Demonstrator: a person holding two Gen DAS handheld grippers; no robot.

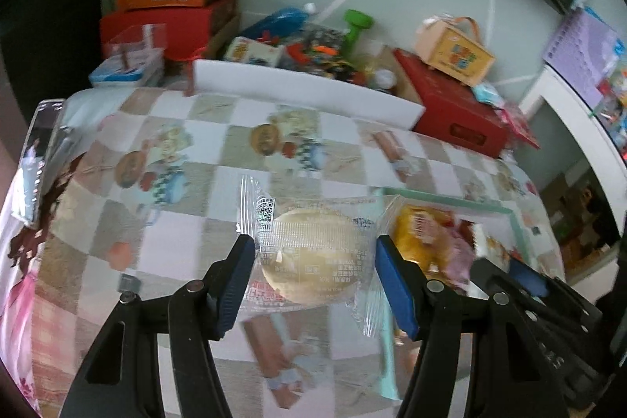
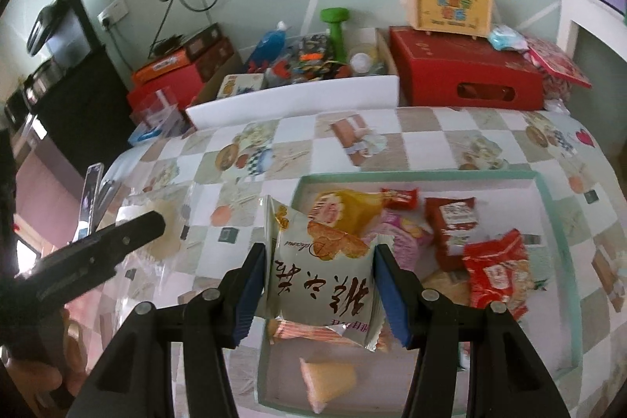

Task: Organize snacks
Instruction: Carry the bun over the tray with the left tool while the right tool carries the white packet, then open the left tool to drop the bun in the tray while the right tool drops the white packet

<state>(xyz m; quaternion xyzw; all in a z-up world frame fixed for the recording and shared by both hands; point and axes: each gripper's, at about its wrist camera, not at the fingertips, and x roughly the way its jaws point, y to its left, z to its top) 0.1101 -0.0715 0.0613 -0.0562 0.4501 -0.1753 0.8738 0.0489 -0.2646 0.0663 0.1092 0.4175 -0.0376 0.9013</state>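
Left wrist view: the left gripper [image 1: 315, 261] grasps a round pale cake in a clear wrapper [image 1: 313, 257], its blue pads [image 1: 235, 285] pressing the wrapper from both sides. The packet hangs above the checked tablecloth [image 1: 164, 222]. At 3 o'clock from it lies the mint-rimmed tray [image 1: 450, 200], with a yellow snack pack [image 1: 419, 230] inside. The right gripper's black body shows at 4 o'clock, near the lower right edge. At 12 o'clock, beyond the table's far edge, stands a white box [image 1: 305, 89] full of odds and ends, with a red carton [image 1: 458, 112] to its right.

Right wrist view: the right gripper [image 2: 317, 281] is clenched on a white snack bag with brown script [image 2: 321, 277], held over the near left part of the tray [image 2: 556, 222]. In the tray, red packets [image 2: 497, 269] lie at 3 o'clock from the bag, a yellow-orange pack [image 2: 345, 206] at 12 o'clock, and a pale wedge-shaped cake [image 2: 329, 379] at 6 o'clock. The left gripper [image 2: 117, 234] reaches in at 9 o'clock, the clear-wrapped cake just past its tip. A green dumbbell [image 2: 335, 26] stands at 12 o'clock by the wall.
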